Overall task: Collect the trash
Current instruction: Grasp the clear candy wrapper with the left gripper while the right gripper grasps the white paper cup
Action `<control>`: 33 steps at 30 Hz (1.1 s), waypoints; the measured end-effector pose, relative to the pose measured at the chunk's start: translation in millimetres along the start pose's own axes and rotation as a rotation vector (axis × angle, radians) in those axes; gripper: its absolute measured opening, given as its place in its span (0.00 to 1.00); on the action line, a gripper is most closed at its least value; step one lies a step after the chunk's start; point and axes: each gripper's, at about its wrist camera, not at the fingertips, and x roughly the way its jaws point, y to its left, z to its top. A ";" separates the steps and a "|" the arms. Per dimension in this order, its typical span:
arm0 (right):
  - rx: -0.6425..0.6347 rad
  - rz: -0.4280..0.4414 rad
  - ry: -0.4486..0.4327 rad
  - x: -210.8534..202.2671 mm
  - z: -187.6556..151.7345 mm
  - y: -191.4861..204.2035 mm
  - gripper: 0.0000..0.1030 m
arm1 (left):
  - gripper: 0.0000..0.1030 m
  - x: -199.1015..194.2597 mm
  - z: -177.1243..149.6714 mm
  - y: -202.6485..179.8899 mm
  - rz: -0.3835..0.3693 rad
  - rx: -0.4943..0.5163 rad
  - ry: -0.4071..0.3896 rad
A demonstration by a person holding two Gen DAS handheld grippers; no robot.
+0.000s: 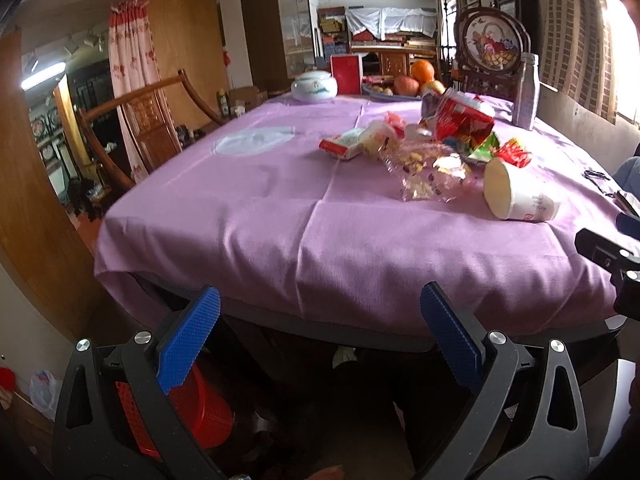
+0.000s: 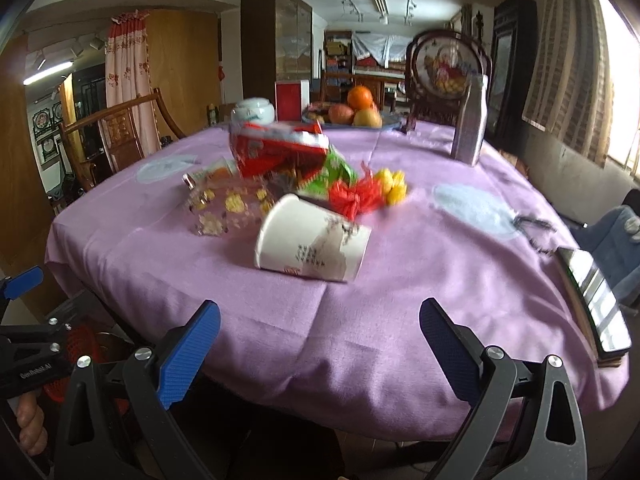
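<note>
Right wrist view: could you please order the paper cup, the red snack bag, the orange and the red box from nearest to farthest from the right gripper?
From the right gripper, which is open:
1. Paper cup, lying on its side, just ahead at centre.
2. Red snack bag, behind the cup, slightly left.
3. Orange, on the fruit plate at the far side.
4. Red box, left of the fruit; too close to call against the orange.

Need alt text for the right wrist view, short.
Open right gripper hangs empty at the near edge of a table under a purple tablecloth. Just ahead, a white paper cup lies on its side before a heap of snack wrappers; a fruit bowl stands at the far end.
</note>
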 end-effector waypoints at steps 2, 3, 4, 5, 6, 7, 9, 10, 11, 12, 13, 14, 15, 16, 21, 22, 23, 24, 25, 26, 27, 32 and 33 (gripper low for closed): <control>0.011 0.010 0.029 13.1 -1.8 -2.7 0.95 | 0.94 8.3 0.4 2.8 -0.007 -0.005 0.011; 0.017 0.015 0.039 19.0 -2.3 -4.1 0.95 | 0.94 12.5 1.5 3.8 -0.012 -0.007 0.017; 0.025 0.021 0.050 25.0 -2.3 -5.6 0.95 | 0.94 17.3 3.2 4.7 -0.019 -0.010 0.023; 0.030 0.029 0.057 31.1 -2.7 -6.5 0.95 | 0.94 21.2 5.1 5.7 -0.026 -0.013 0.026; 0.035 0.038 0.063 36.9 -2.7 -7.4 0.95 | 0.94 24.1 7.2 6.4 -0.032 -0.017 0.028; 0.042 0.047 0.069 42.1 -2.1 -8.3 0.95 | 0.94 26.5 9.4 7.3 -0.039 -0.020 0.028; 0.039 0.043 0.065 48.7 -0.8 -7.8 0.95 | 0.94 32.4 17.9 6.1 -0.078 -0.015 0.029; 0.030 0.036 0.066 51.8 0.0 -6.2 0.95 | 0.94 35.1 21.9 5.6 -0.095 -0.010 0.030; 0.021 0.029 0.063 53.9 0.5 -4.2 0.95 | 0.94 38.9 28.6 3.0 -0.114 -0.003 0.033; 0.013 0.024 0.063 56.0 1.3 -3.0 0.95 | 0.94 43.0 36.3 -0.6 -0.130 0.004 0.036; 0.007 0.016 0.062 57.9 1.6 -2.2 0.95 | 0.94 46.6 43.7 -4.5 -0.146 0.011 0.040; 0.002 0.010 0.058 59.3 1.5 -1.4 0.96 | 0.94 50.5 51.6 -9.2 -0.166 0.019 0.043; 0.007 0.012 0.055 59.5 1.6 -2.2 0.96 | 0.94 55.7 61.1 -15.9 -0.188 0.032 0.047; 0.008 0.011 0.050 59.7 1.0 -2.4 0.96 | 0.94 60.5 69.2 -22.8 -0.206 0.043 0.050; -0.007 0.040 0.002 56.6 -5.3 -6.4 0.96 | 0.94 94.2 105.9 -69.9 -0.294 0.125 0.078; -0.007 0.042 -0.005 55.1 -6.4 -6.7 0.96 | 0.94 101.5 110.4 -76.8 -0.305 0.132 0.097; -0.009 0.044 -0.008 54.2 -7.1 -7.0 0.96 | 0.94 111.5 115.1 -84.5 -0.313 0.136 0.124; -0.011 0.045 -0.009 53.6 -7.2 -7.0 0.96 | 0.94 122.8 119.8 -90.4 -0.312 0.129 0.146; -0.013 0.049 -0.008 53.2 -7.0 -7.3 0.96 | 0.94 134.3 123.7 -94.3 -0.301 0.120 0.170; -0.017 0.052 -0.008 53.1 -6.9 -7.5 0.96 | 0.94 143.0 125.7 -96.4 -0.286 0.113 0.192; -0.018 0.054 -0.008 52.4 -6.8 -7.5 0.96 | 0.94 152.0 126.5 -98.3 -0.268 0.110 0.218; -0.024 0.061 0.000 52.0 -5.2 -8.0 0.96 | 0.67 160.9 122.3 -67.5 -0.339 0.004 0.264; -0.021 0.060 0.001 52.5 -5.1 -9.0 0.96 | 0.62 155.9 118.4 -56.1 -0.339 0.001 0.251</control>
